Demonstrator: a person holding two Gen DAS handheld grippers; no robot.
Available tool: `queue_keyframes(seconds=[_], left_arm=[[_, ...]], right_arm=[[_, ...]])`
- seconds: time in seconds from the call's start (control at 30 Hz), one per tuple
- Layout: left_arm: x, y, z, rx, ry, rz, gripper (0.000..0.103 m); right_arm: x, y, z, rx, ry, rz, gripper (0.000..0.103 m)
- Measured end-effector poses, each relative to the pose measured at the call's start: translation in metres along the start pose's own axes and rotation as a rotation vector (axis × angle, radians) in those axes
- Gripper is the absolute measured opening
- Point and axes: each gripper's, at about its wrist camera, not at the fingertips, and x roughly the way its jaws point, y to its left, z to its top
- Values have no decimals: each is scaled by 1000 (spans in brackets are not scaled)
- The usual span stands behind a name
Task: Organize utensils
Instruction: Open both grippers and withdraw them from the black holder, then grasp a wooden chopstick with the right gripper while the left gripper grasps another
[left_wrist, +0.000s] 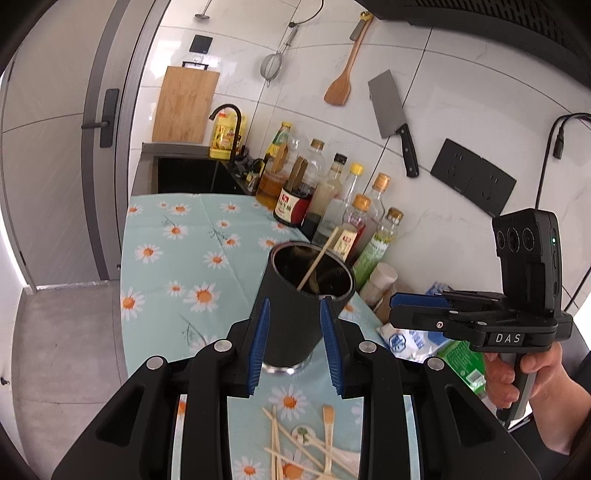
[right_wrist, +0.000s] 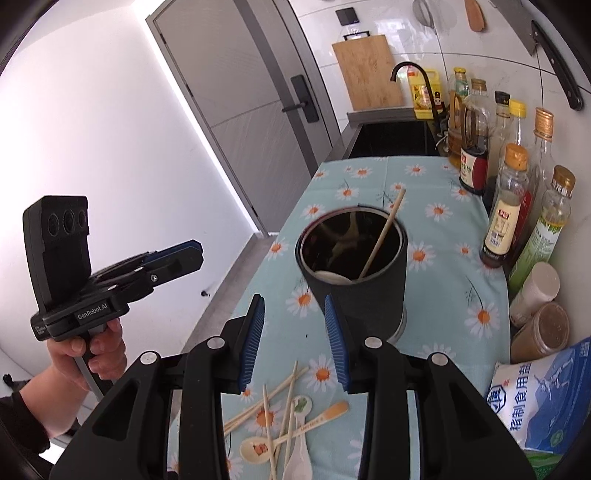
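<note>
Both grippers hover empty over a dark utensil holder and loose utensils.

We see the utensil holder (right_wrist: 356, 266) upright on the daisy tablecloth (right_wrist: 443, 295), with 1 chopstick (right_wrist: 380, 236) leaning inside beside a white spoon (right_wrist: 330, 277). Our left gripper (left_wrist: 293, 343) has its blue pads apart with nothing between them; the right gripper (right_wrist: 295, 341) likewise stands parted and empty. More chopsticks (right_wrist: 275, 413) and spoons (right_wrist: 295, 435) lie scattered on the cloth nearer us than the holder. We read "DAS" on the right gripper's body in the left view and "GenRobot.AI" on the left one in the right view. A salt bag (right_wrist: 543, 398) reads "精制食用盐".
</note>
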Motion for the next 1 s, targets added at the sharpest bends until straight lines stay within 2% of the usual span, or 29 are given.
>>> queue_keyframes(seconds=[0.33, 0.57, 0.67, 0.83, 1.0], left_arm=[[-3, 5, -49, -31, 113, 14, 27], [-8, 11, -82, -65, 161, 31, 27], [-13, 16, -98, -83, 180, 42, 27], [-18, 26, -122, -117, 215, 58, 27], [-19, 32, -144, -144, 251, 61, 26]], right_arm=[[15, 7, -35, -24, 115, 15, 35], [45, 24, -56, -83, 212, 50, 35], [63, 34, -67, -103, 283, 96, 35], [96, 50, -89, -183, 412, 87, 35], [119, 58, -105, -246, 493, 66, 29]])
